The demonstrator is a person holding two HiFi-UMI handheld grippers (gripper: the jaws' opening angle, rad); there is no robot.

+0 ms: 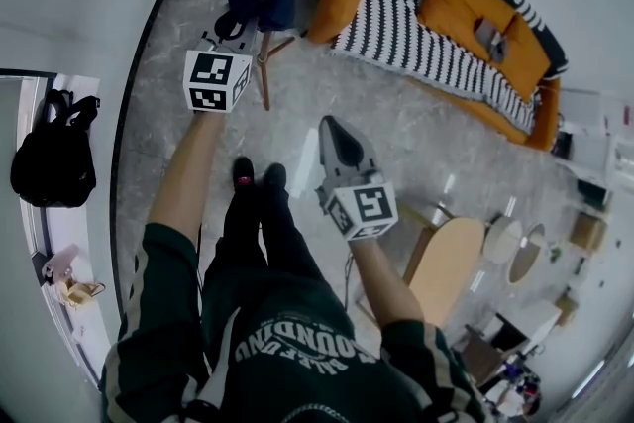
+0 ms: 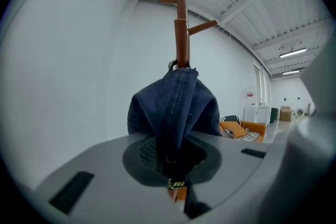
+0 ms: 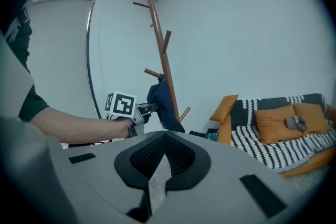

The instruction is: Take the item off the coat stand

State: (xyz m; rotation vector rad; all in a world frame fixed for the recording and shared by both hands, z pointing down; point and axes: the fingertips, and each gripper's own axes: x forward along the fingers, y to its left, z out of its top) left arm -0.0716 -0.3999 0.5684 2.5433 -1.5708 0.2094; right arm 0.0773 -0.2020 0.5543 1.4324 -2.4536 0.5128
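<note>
A dark navy cloth item point(image 2: 176, 107) hangs on a peg of the brown wooden coat stand point(image 2: 181, 23). My left gripper point(image 2: 170, 152) is shut on the item's lower edge, and the cloth bunches between the pads. In the head view the item point(image 1: 263, 0) sits at the top, with my left gripper point(image 1: 238, 30) reaching up into it. The right gripper view shows the stand point(image 3: 160, 44), the item point(image 3: 163, 102) and the left gripper point(image 3: 143, 108) from the side. My right gripper point(image 1: 329, 122) hangs lower and to the right, well apart from the stand. Its jaws point(image 3: 164, 136) are shut with nothing between them.
An orange sofa point(image 1: 495, 54) with a black-and-white striped blanket point(image 1: 416, 40) stands to the right of the stand. A black bag point(image 1: 54, 158) hangs by the doorway at the left. Round wooden tables point(image 1: 451, 258) stand at the lower right. A white wall lies behind the stand.
</note>
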